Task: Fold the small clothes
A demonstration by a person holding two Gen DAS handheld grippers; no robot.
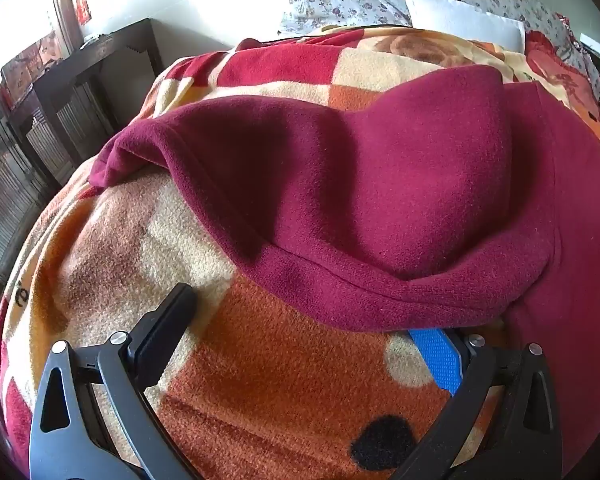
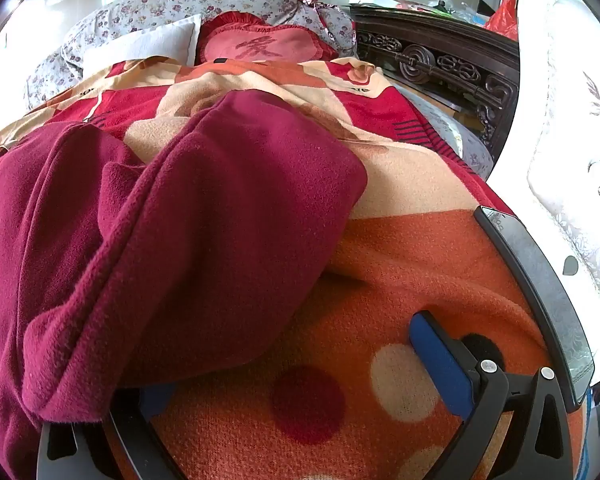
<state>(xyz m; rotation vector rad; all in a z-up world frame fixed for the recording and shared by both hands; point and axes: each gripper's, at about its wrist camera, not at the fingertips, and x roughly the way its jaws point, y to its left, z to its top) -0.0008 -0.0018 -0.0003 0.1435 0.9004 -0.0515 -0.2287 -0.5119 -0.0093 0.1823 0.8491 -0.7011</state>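
Observation:
A dark red fleece garment lies rumpled on an orange, cream and red patterned blanket. My left gripper is open just in front of the garment's hemmed edge; its left finger rests on the blanket and its blue-padded right finger is partly under the hem. In the right wrist view the same garment fills the left half. My right gripper is open; its left finger is hidden under the cloth and its blue-padded right finger rests on the blanket.
Floral pillows, a white pillow and a red cushion lie at the bed's head. A carved dark wood frame and a white quilt are at the right. A dark wooden table stands left of the bed.

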